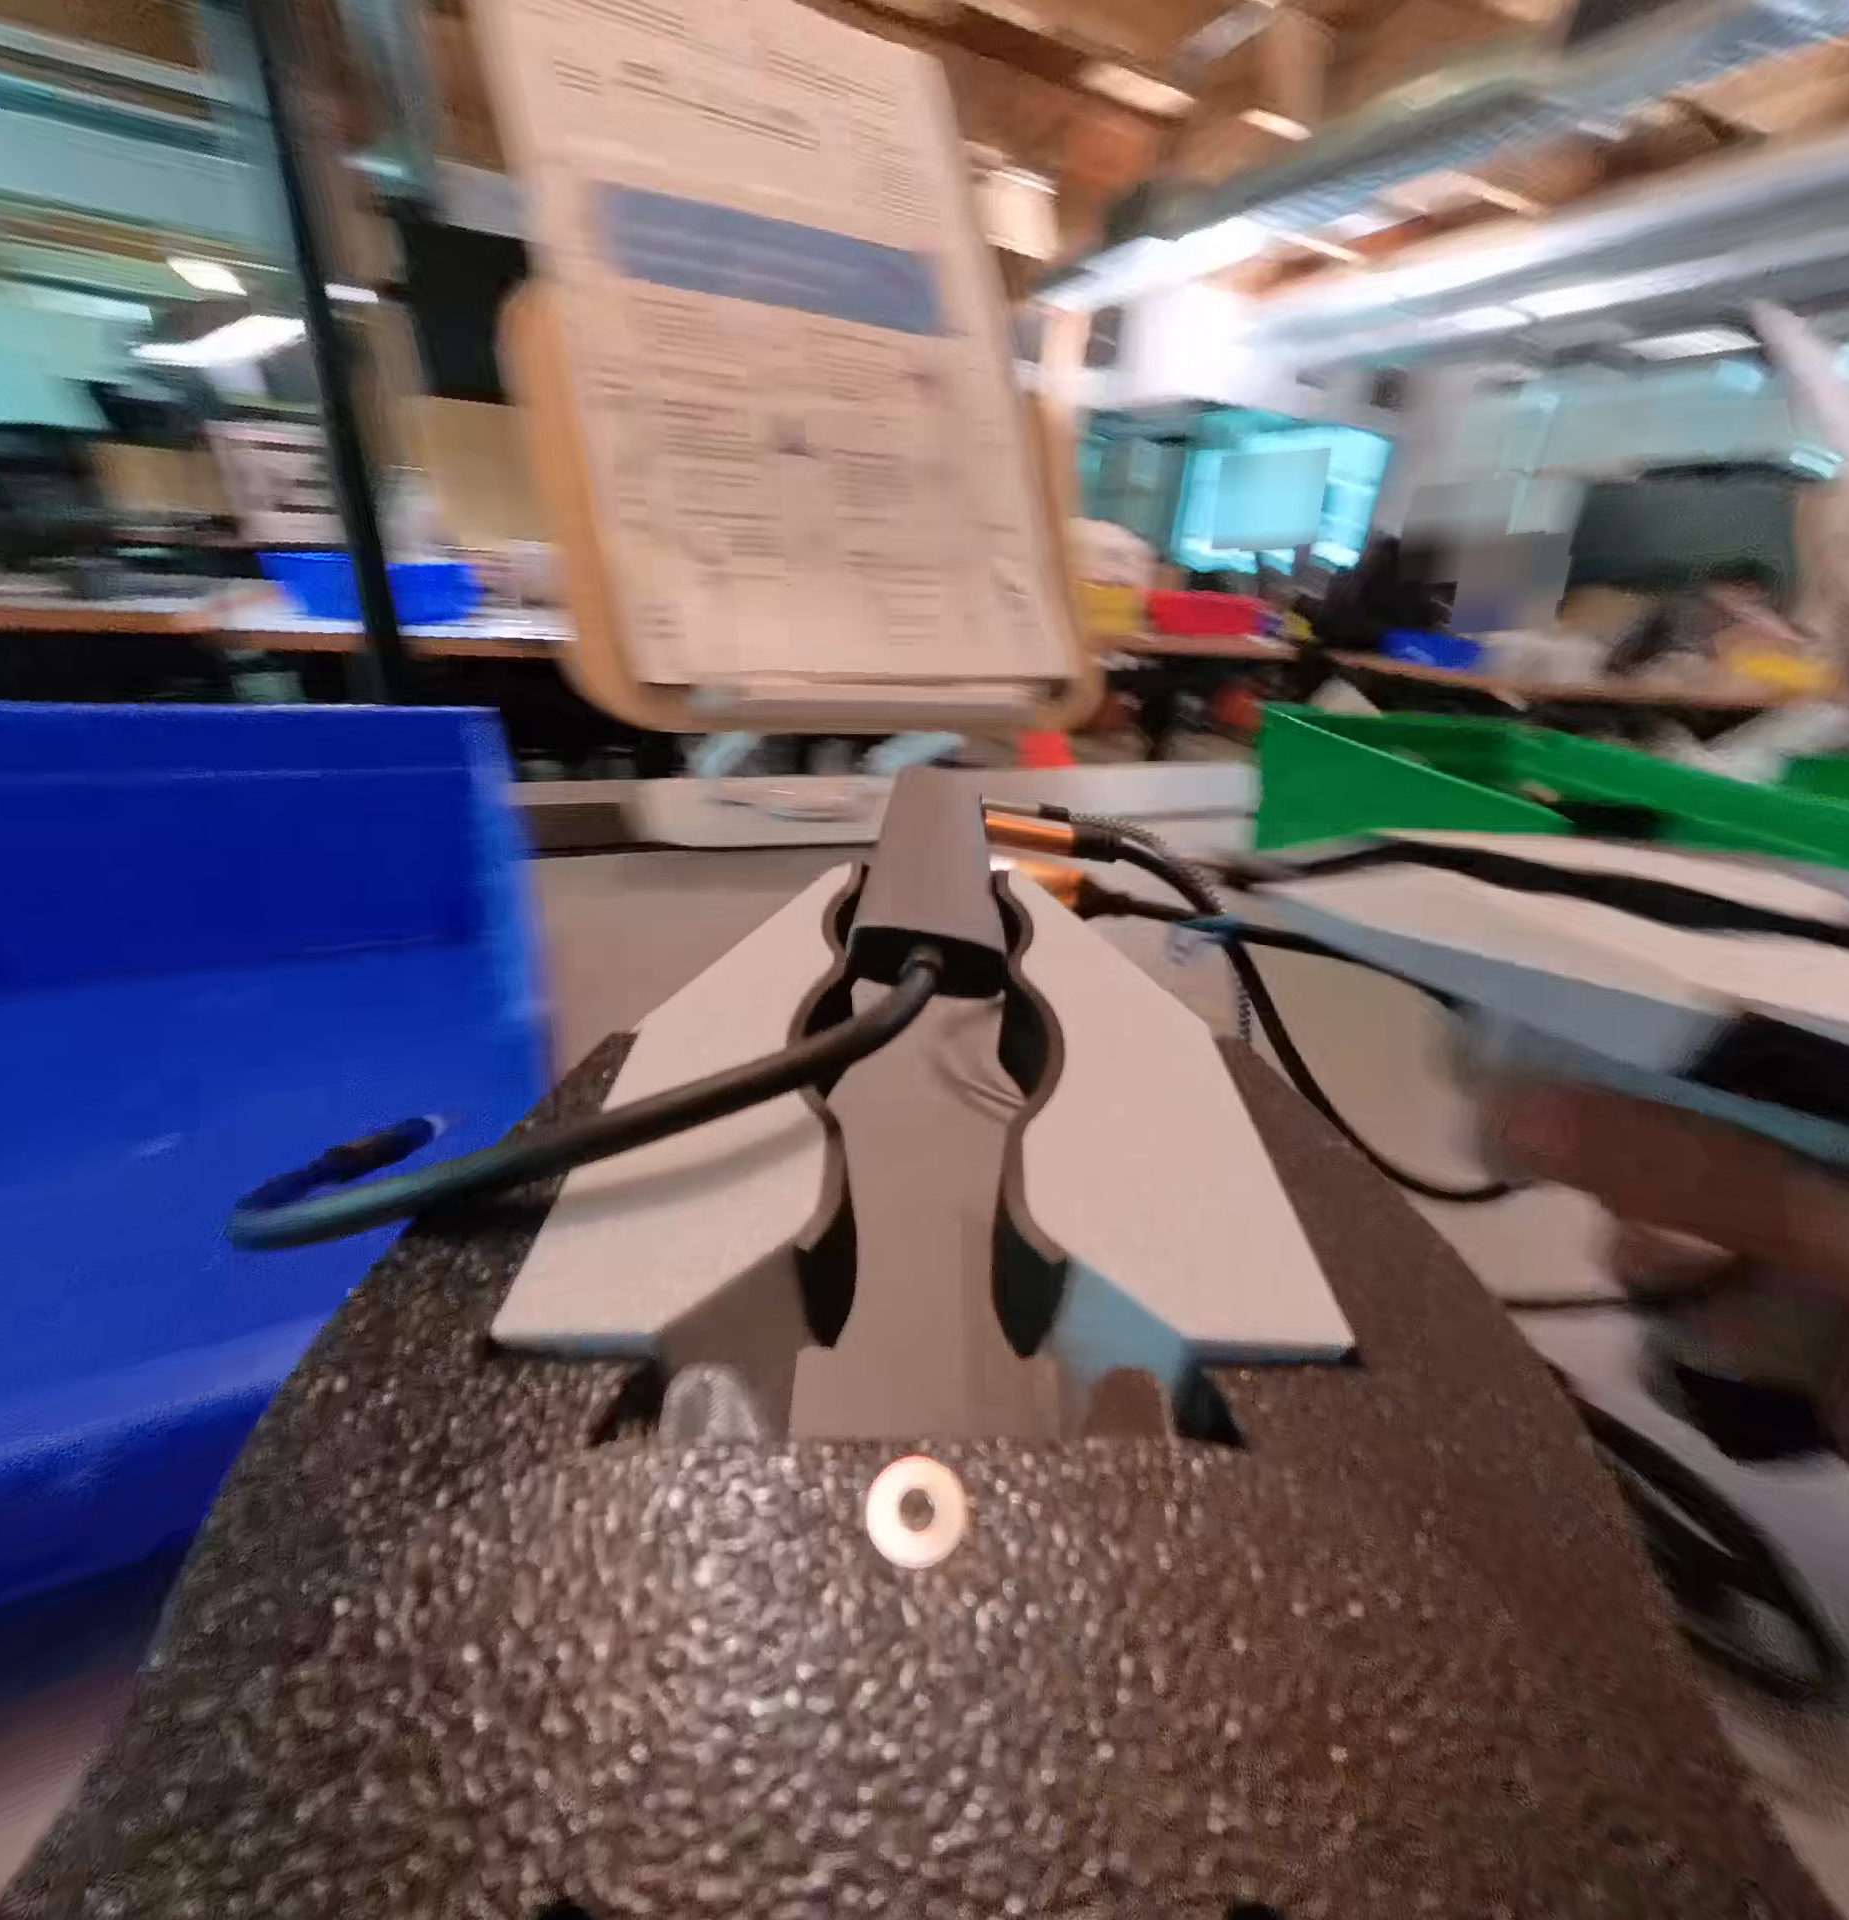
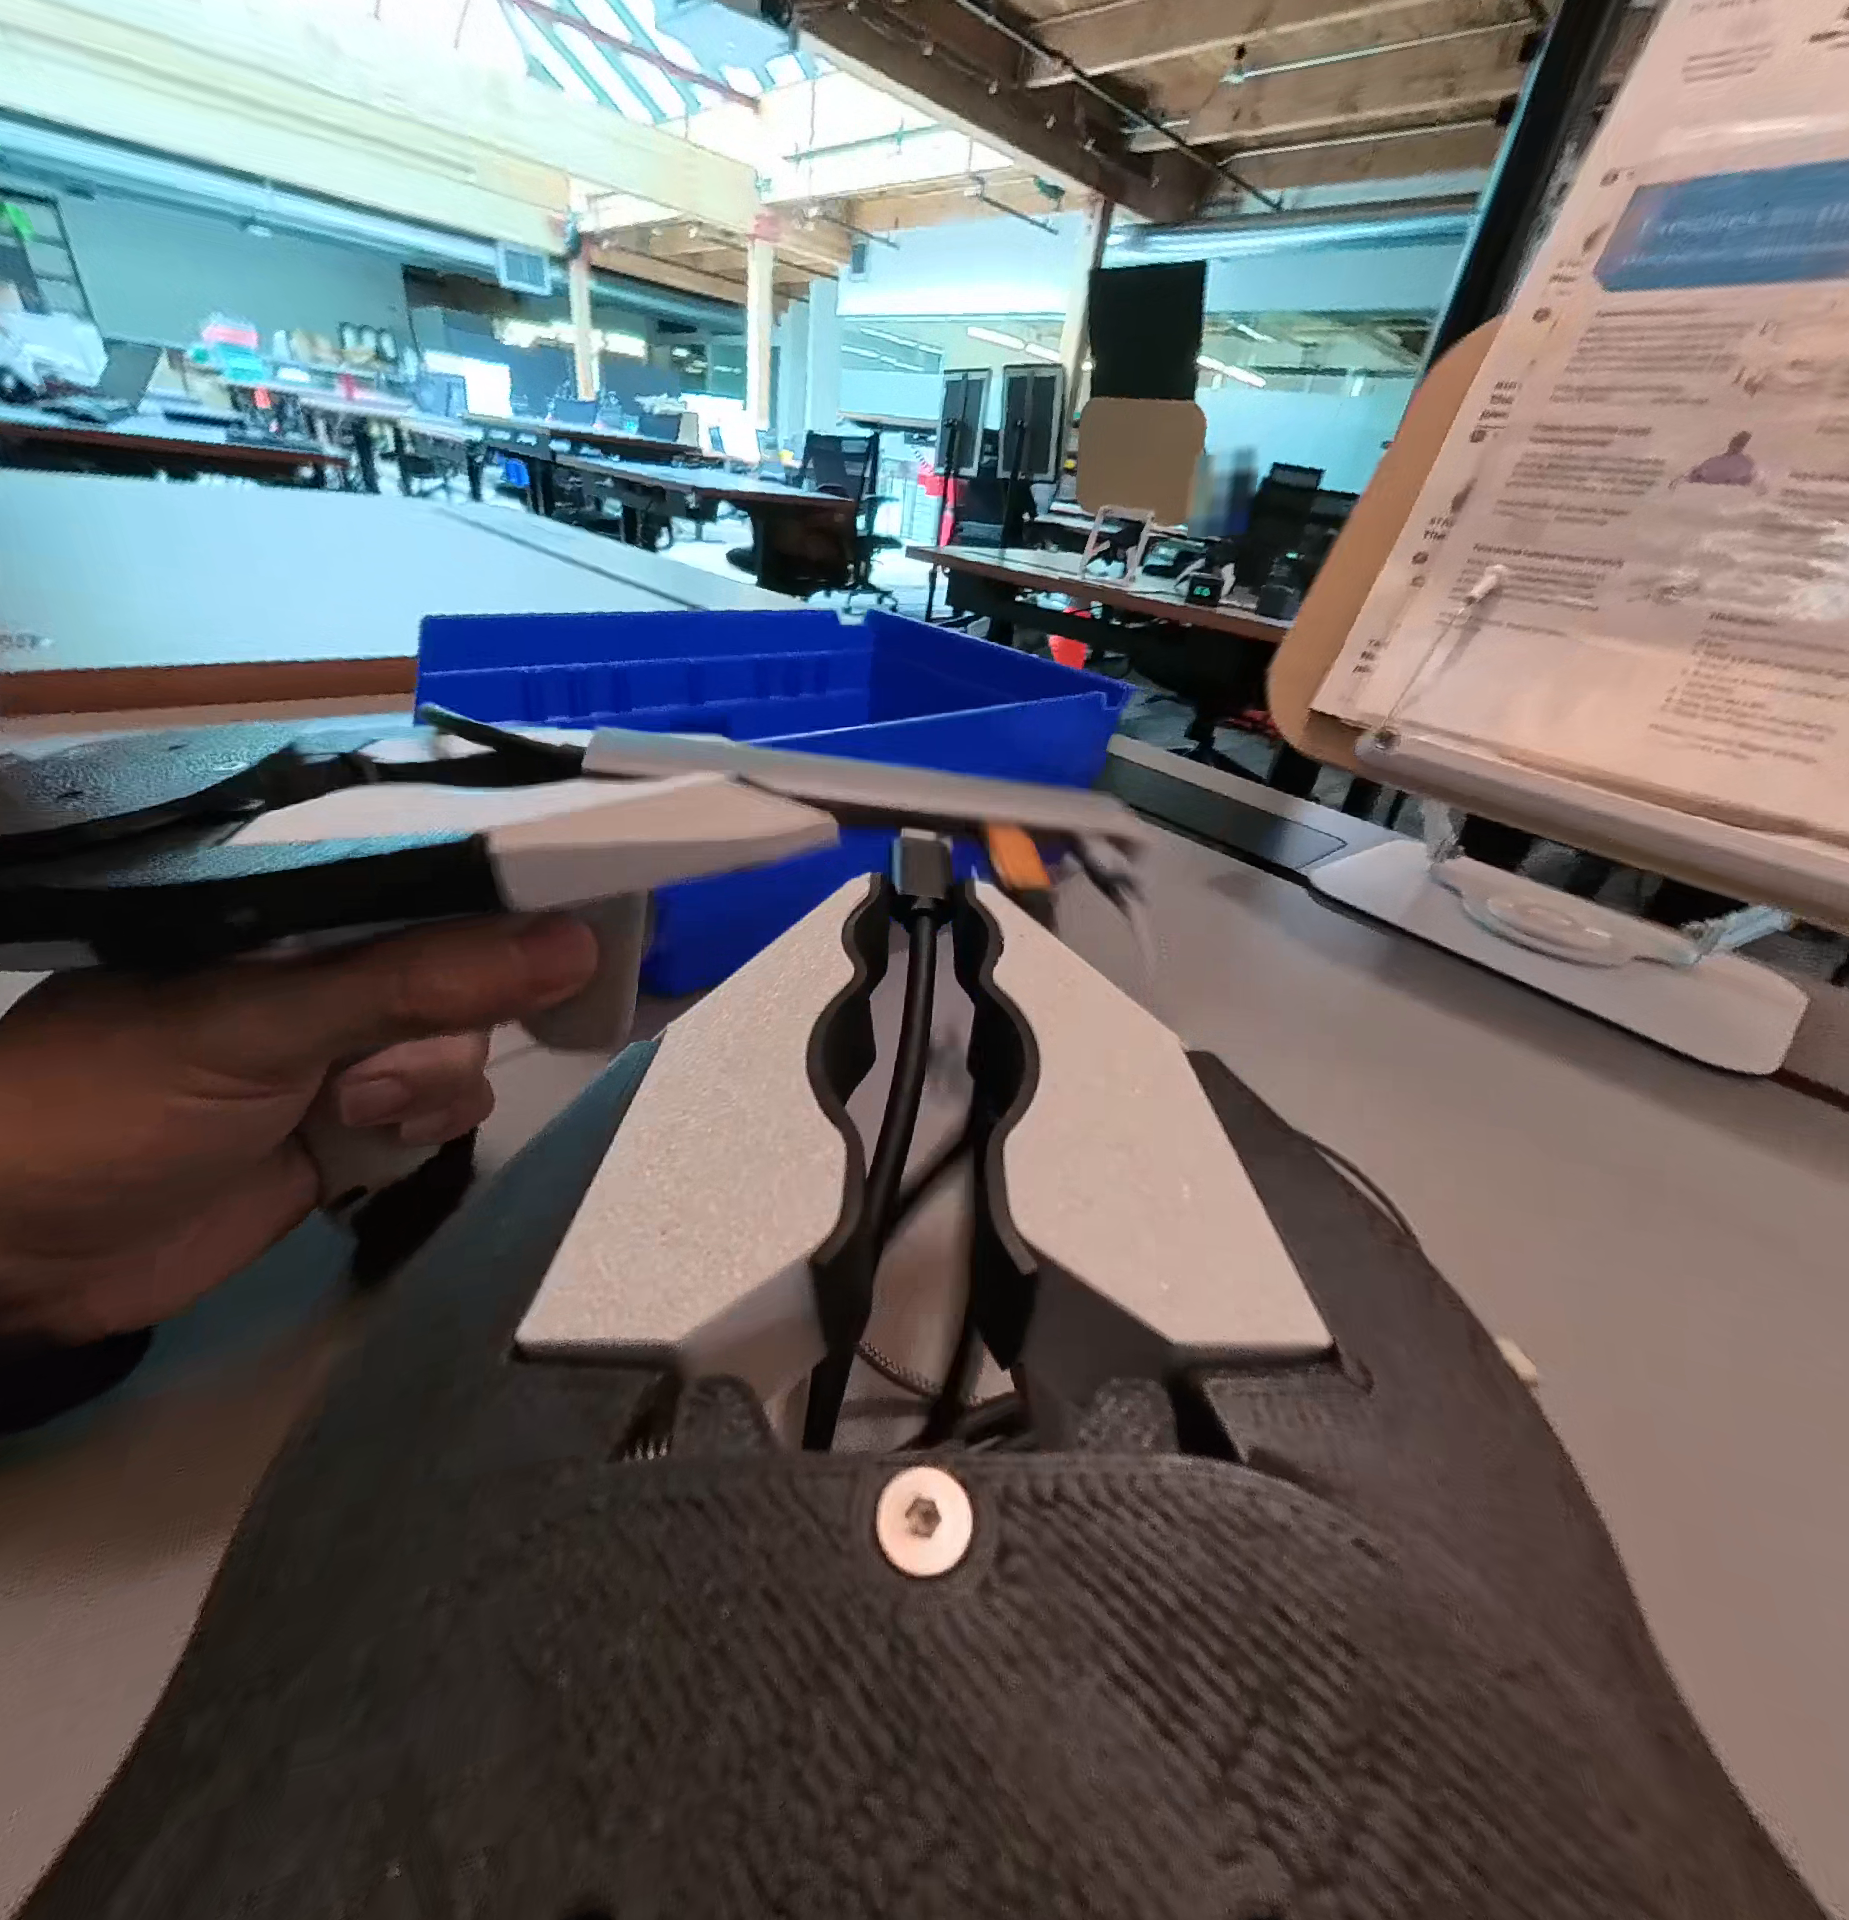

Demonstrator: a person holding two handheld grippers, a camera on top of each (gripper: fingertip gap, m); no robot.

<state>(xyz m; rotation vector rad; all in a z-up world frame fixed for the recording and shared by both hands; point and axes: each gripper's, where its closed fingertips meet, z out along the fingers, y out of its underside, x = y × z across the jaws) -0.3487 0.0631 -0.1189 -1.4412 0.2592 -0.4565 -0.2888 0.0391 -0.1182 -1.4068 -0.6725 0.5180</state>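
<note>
In the left wrist view my left gripper (image 1: 925, 920) is shut on a dark grey slim hub (image 1: 928, 831), held level above the table. The hub's own black cable (image 1: 587, 1132) loops out to the left. Copper-coloured plugs (image 1: 1024, 828) with braided cables sit at its right side. My right gripper (image 1: 1419, 966) comes in blurred from the right. In the right wrist view my right gripper (image 2: 920, 904) is shut on a black cable (image 2: 899, 1091) just behind its grey plug (image 2: 915, 862). The plug's tip points up at the underside of my left gripper (image 2: 1055, 805), beside an orange plug (image 2: 1019, 857). The hub is hidden there.
A blue bin (image 1: 224, 1039) stands left of the hub, and it shows behind the grippers in the right wrist view (image 2: 774, 686). A green bin (image 1: 1522, 790) is at the far right. A wooden stand with papers (image 2: 1626, 520) rises behind. A hand (image 2: 224, 1091) holds the left gripper over the grey table (image 2: 1522, 1247). Tip to tip, the grippers are about 6 centimeters apart.
</note>
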